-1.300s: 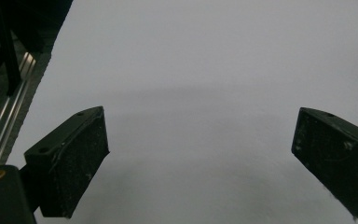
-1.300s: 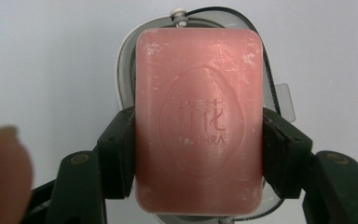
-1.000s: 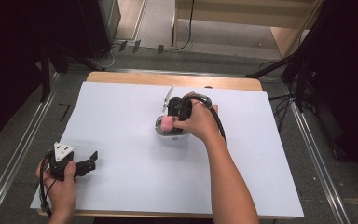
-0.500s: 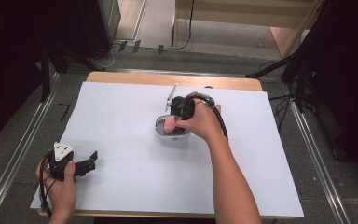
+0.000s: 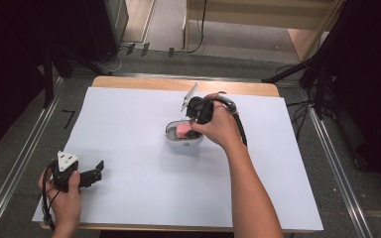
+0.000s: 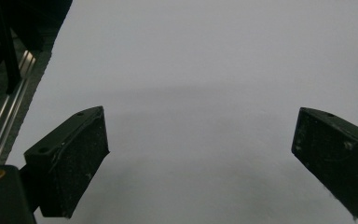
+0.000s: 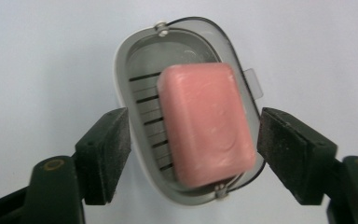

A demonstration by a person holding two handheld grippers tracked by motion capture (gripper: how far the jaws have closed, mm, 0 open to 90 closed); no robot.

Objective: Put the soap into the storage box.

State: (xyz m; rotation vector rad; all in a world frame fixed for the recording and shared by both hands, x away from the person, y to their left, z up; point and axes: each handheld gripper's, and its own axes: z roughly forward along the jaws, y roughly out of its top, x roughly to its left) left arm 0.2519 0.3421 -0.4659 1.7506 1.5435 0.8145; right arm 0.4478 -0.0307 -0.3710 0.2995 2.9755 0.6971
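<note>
Table carried white sheet. Left gripper sat near left, jaws wide, empty, apparently parked. Right gripper hovered over dish at centre, jaws wide, straddling dish, touching nothing; likely just set or about to take soap. Soap lay tilted in dish, hiding most drain slats.

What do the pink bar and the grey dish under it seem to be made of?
The pink soap bar looks like solid soap: matte and waxy, with rounded corners and faint pale scuffs. The soap dish looks like moulded plastic: a smooth, slightly glossy grey shell with a slotted drain insert and a darker, seemingly translucent rim. Neither can be confirmed from looks alone.
</note>
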